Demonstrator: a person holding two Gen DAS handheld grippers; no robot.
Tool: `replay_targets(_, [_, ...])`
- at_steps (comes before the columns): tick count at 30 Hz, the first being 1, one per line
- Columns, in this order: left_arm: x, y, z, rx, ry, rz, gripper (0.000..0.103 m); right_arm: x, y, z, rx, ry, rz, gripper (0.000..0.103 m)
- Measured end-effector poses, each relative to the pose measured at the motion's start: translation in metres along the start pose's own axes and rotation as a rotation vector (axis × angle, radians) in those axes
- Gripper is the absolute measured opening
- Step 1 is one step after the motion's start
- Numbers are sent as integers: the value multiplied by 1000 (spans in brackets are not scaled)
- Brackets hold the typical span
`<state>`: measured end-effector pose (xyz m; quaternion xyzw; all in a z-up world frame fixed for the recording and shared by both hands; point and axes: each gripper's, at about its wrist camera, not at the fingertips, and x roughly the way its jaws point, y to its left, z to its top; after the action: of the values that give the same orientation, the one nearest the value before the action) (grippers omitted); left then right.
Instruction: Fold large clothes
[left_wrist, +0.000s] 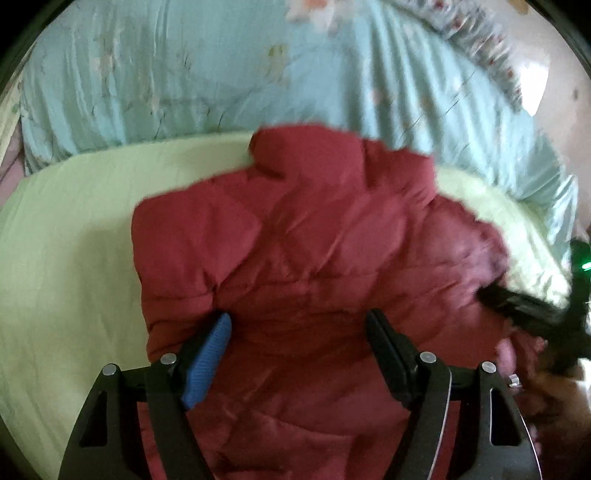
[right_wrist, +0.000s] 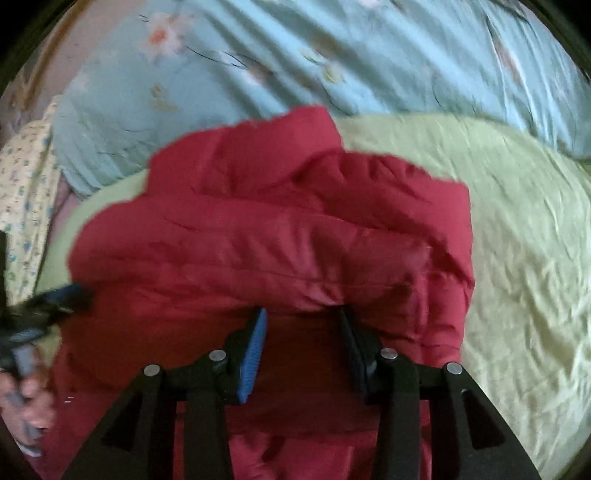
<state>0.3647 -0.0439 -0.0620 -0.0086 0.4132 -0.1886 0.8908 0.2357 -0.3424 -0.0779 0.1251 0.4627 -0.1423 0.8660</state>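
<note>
Nearest the lens on the left wrist view, left gripper (left_wrist: 299, 325) hanging over a red padded jacket (left_wrist: 295, 240), jaws spread wide, blue pad (left_wrist: 208, 360) on one finger, nothing pinched between them. Nearest on the right wrist view, right gripper (right_wrist: 301, 314) with jaws partly apart, tips at a raised fold of the same jacket (right_wrist: 258, 236), cloth lying in the gap; whether the pads press on it, cannot tell. Under and around the jacket, a pale green sheet (left_wrist: 70, 240) covering the bed, wrinkled on its right side (right_wrist: 524, 258), jacket bunched in a heap near the bed's near edge. Beyond the jacket, toward the bed's far edge, a light blue quilt (left_wrist: 166, 85) printed with flowers (right_wrist: 369, 55). Seen from the left wrist only: the other gripper as a dark blur at the jacket's right side, a patterned frilled border (left_wrist: 484, 48) on the quilt, and a bright pale floor (left_wrist: 546, 74) past the far right corner. Seen from the right wrist only: a small-print cloth (right_wrist: 26, 192) at the bed's left edge, and, low left, a blurred hand (right_wrist: 29, 410) on the other tool's handle.
</note>
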Motion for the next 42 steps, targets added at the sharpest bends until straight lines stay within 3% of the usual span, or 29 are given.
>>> replay_targets(3, [-3,-10,2,29,-18,-8,74,3,-9,-3,31,-3,19,42])
replay_targets(7, [40,-10,-4,55,128,74,77,5,-7,-4,17,0,3,42])
replay_targets(11, [44,0,-7,20,130,42,77,-3,-7,-2,51,-3,7,42])
replay_targets(15, [45,1,-8,27,127,49,78,-23,-9,0,59,-68,15,42])
replay_targets(20, [47,1,-9,40,123,47,78,5,-23,-10,65,9,0,39])
replay_targets(25, [50,0,-12,37,112,47,78,10,-15,-8,26,10,-42,39])
replay_targets(33, [47,-1,-14,32,111,56,78,10,-19,-9,36,10,-30,39])
replay_targets(42, [16,-6,-18,22,105,77,77,10,-18,-9,42,15,-29,39])
